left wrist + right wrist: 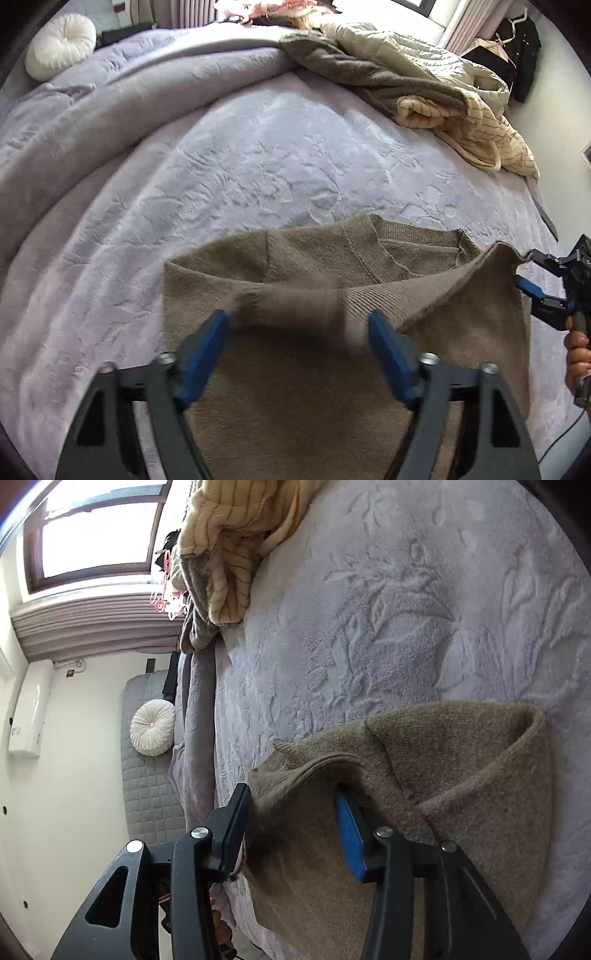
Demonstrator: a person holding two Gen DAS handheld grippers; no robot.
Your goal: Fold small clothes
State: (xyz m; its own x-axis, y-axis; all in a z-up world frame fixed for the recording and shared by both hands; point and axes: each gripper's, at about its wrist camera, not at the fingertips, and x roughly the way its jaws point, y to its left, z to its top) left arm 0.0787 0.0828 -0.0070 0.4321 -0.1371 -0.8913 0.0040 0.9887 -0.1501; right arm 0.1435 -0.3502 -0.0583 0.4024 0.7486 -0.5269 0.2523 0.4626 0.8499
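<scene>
Centrally on a lilac bedspread [258,155] lies a tan knitted sweater [314,387], partly folded. Both jaw pairs stand apart: the left gripper [297,332] hovers over a raised fold, the right gripper [291,812] straddles a lifted edge. Soft, light and floppy, the knit probably handles best pinched at ribbed hems or corners.

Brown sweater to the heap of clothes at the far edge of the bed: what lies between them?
Nothing but bare lavender embossed bedspread separates the brown sweater from the clothes heap, in the left wrist view.

lilac bed [295,155] bears brown sweater [332,387], clothes pile [424,81], cushion [61,44].
</scene>
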